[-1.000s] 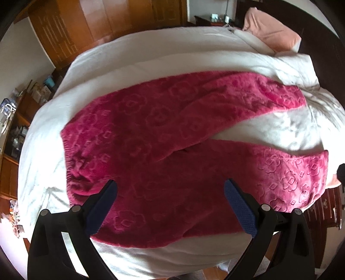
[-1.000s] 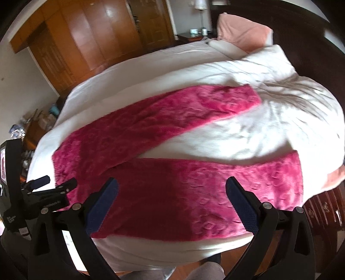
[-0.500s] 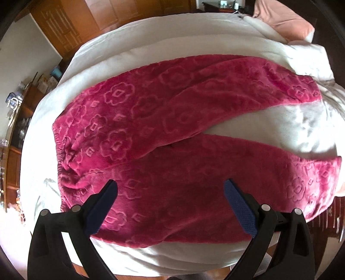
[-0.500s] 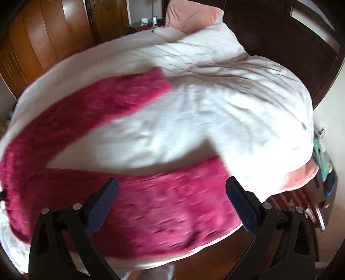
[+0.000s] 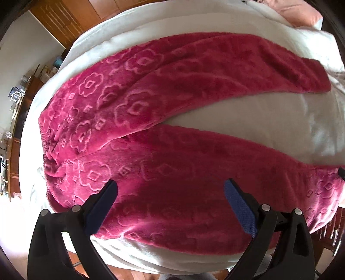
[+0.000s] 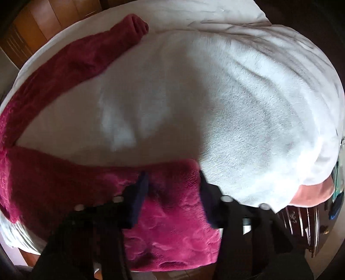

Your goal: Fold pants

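Observation:
Magenta fleece pants [image 5: 163, 133] with an embossed flower pattern lie spread flat on a white bed, waistband at the left, both legs running right in a V. My left gripper [image 5: 170, 189] is open and empty, hovering over the near leg close to the crotch. In the right wrist view my right gripper [image 6: 173, 178] is down at the cuff end of the near leg [image 6: 172, 226], its jaws partly closed, straddling the cuff's far corner. The view is blurred, so a grip does not show. The far leg's cuff [image 6: 135, 23] lies at the upper left.
The white blanket [image 6: 237, 97] covers the bed, with bare blanket [image 5: 248, 120] between the two legs. A pink pillow [image 5: 301, 13] lies at the head end. Wooden wardrobe doors [image 5: 71, 23] stand behind the bed; a cluttered shelf [image 5: 15, 101] is at the left.
My right gripper swung right along the near leg, dropped to its cuff, and its jaws narrowed. My left gripper moved lower and closer to the pants, still open.

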`<state>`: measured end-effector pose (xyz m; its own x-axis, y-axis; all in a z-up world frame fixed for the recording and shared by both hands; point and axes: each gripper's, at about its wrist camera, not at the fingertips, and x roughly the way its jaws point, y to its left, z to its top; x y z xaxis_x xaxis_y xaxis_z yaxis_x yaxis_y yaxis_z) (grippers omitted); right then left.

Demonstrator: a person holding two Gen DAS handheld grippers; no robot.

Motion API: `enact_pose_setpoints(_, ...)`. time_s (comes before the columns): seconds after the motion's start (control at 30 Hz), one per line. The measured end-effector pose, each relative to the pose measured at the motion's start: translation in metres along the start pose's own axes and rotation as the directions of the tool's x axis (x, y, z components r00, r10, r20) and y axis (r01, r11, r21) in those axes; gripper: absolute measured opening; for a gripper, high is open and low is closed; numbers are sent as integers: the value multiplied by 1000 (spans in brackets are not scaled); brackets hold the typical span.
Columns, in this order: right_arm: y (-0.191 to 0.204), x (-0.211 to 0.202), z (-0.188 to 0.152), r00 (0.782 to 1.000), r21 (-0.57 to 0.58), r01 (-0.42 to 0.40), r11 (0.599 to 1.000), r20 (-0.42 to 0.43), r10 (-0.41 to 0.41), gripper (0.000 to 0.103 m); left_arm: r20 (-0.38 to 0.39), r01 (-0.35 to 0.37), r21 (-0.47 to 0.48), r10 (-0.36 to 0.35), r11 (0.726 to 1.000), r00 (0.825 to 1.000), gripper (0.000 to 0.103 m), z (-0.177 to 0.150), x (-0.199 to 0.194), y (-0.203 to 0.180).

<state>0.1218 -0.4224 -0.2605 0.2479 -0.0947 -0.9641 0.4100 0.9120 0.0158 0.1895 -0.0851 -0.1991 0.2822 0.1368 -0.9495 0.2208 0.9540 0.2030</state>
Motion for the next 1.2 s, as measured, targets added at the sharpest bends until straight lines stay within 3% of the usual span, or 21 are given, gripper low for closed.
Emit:
enact_pose_setpoints(0.03, -3, 1, 1, 1000, 8, -2, 1000, -3, 2, 27, -3, -6, 1, 6, 1000, 1000, 98, 2, 2, -2)
enact_pose_setpoints(0.13, -14, -6, 5, 1000, 41, -26, 999, 1, 26, 16, -5, -20, 1, 20, 1000, 1000, 98, 7, 5, -7)
enact_pose_setpoints(0.33, -29, -37, 16, 997, 52, -31, 998, 75, 27, 15, -2, -36, -4, 36, 999, 999, 98, 14, 7, -13)
enact_pose_setpoints(0.5, -25, -5, 18, 1000, 28, 4, 1000, 12, -4, 15, -26, -48, -19, 47, 999, 999, 98, 15, 19, -11)
enact_pose_setpoints(0.57, -25, -4, 22, 1000, 26, -1, 1000, 11, 1, 20, -42, -55, -32, 53, 998, 998, 98, 15, 23, -7)
enact_pose_setpoints(0.63, -30, -11, 29, 1000, 43, -8, 999, 9, 8, 42, -49, -57, -48, 54, 997, 997, 98, 15, 24, 0)
enact_pose_setpoints(0.7, -37, -21, 37, 999, 65, -1, 998, 32, -1, 49, -53, -63, -67, 59, 996, 997, 98, 17, 25, 9)
enact_pose_setpoints(0.93, -38, -49, 95, 988, 58, -8, 998, 153, -1, 49, -55, -81, -121, 74, 989, 996, 98, 40, 35, 39)
enact_pose_setpoints(1.2, -13, -14, 211, 971, 145, -188, 971, 174, 162, 49, -39, -79, -146, 74, 986, 996, 98, 84, 48, 66)
